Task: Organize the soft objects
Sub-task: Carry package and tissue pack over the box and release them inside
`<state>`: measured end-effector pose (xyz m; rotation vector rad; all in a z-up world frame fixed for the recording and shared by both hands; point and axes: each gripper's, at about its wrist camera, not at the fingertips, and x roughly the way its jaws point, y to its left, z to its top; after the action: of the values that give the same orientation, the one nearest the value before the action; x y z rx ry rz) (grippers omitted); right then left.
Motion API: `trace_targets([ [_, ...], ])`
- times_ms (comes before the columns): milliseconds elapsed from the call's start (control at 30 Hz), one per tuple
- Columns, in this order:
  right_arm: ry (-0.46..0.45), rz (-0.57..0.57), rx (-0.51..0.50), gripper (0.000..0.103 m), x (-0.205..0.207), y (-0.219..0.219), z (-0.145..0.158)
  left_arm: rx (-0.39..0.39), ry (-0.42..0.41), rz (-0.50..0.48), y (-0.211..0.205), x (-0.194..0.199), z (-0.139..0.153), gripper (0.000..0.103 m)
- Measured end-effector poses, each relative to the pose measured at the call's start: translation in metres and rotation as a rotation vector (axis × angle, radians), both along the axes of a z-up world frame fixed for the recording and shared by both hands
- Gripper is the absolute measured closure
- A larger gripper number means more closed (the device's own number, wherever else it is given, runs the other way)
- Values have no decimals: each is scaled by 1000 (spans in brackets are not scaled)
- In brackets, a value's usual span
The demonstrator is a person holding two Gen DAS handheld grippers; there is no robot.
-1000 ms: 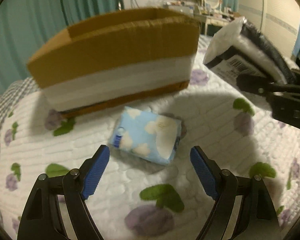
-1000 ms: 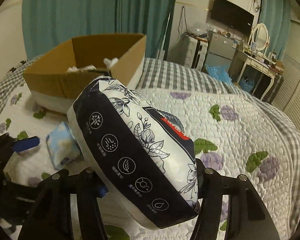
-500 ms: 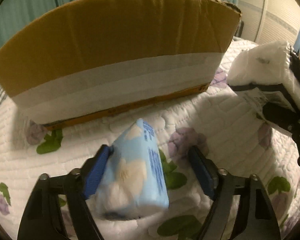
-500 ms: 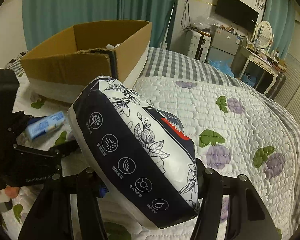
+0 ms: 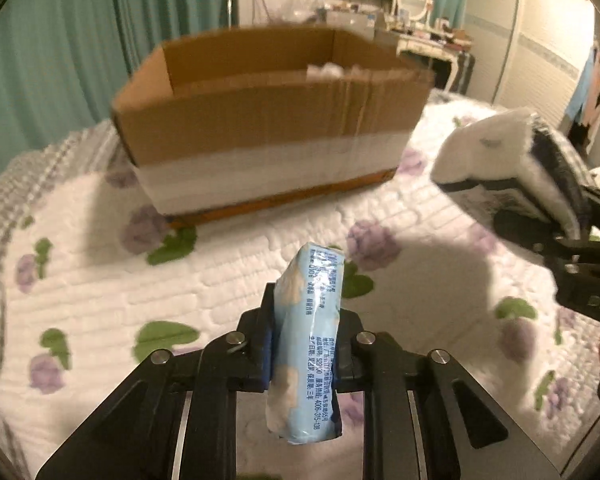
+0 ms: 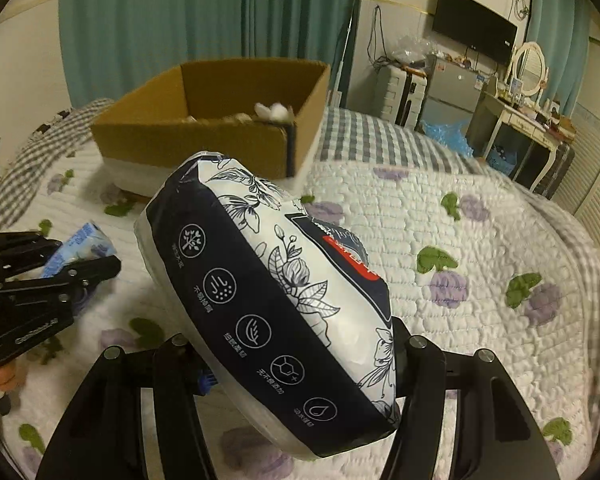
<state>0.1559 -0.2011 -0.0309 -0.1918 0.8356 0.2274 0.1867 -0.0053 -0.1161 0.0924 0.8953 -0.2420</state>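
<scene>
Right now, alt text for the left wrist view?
The left gripper is clamped on a light blue tissue pack held on edge above a white floral quilt. An open cardboard box sits straight ahead on the bed. At right, the right gripper holds a larger white-and-black tissue pack.

Blue print in Chinese characters is carried along the narrow side of the small light-blue plastic tissue packet [image 5: 314, 344], with what seems to be "4006-315-138" near its lower end; white icons with small unreadable captions are borne by the dark band of the large navy-and-white floral tissue pack [image 6: 260, 304].
</scene>
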Motion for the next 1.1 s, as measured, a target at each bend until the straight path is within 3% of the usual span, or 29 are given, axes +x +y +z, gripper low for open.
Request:
trace_targets([
  [367, -134, 53, -44, 43, -31, 41, 107, -25, -204, -8, 11, -41, 104, 84],
  [600, -194, 79, -36, 43, -13, 68, 168, -67, -302, -24, 15, -43, 158, 84],
  [867, -163, 88, 3, 43, 59, 98, 187, -59, -346, -12, 22, 0, 176, 84],
  [1100, -93, 61, 61, 43, 131, 110, 150, -2, -312, 6, 24, 69, 148, 84],
])
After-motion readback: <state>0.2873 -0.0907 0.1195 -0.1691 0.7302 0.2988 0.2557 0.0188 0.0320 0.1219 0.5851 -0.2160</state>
